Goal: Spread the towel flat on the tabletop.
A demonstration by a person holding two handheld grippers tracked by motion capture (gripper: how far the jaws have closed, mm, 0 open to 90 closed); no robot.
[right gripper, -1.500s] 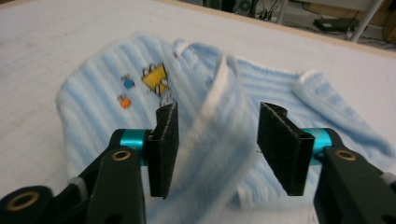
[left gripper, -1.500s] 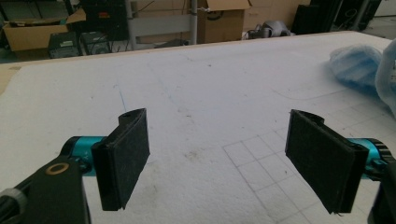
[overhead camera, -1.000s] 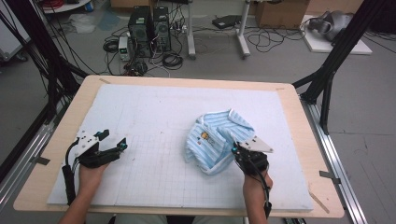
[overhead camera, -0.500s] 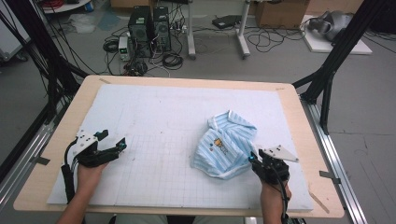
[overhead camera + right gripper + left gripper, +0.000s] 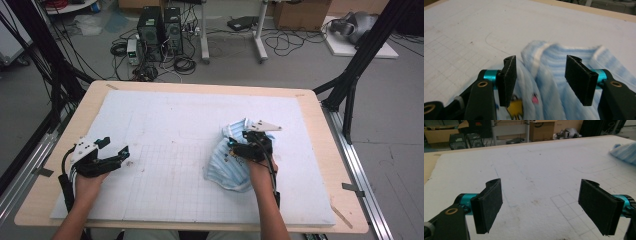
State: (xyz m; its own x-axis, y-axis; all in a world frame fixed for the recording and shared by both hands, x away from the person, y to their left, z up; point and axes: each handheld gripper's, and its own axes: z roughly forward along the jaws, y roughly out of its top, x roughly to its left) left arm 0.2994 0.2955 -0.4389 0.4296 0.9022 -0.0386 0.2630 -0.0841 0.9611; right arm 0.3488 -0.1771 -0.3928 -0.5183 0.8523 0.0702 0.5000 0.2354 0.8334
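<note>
Blue-and-white striped baby clothing (image 5: 226,162), a small knitted garment with a cartoon print on its front, is lying crumpled on the right half of the white gridded mat (image 5: 165,130) that is covering the wooden table (image 5: 40,200). We are holding a two-jaw gripper in each hand. Our right gripper (image 5: 239,148) is hovering directly over the garment, and in the right gripper view its black jaws are standing apart with the ribbed neckline (image 5: 554,50) showing between them; the pads are gripping nothing, though the left pad (image 5: 509,75) is sitting very close to the fabric (image 5: 549,82). Our left gripper (image 5: 117,156) is resting low near the left edge of the mat, well apart from the clothing. In the left gripper view its jaws are spread wide over bare mat (image 5: 536,170), with a corner of the striped fabric (image 5: 625,151) peeking in at the far right. Judging by the bunched, uneven heap, we are still early in the work: the garment is not yet spread flat or folded, and no edge is lying straight. What seems to be left is closing the right jaws on the collar, bringing the left gripper across to take another edge, and then pulling the piece smooth.
</note>
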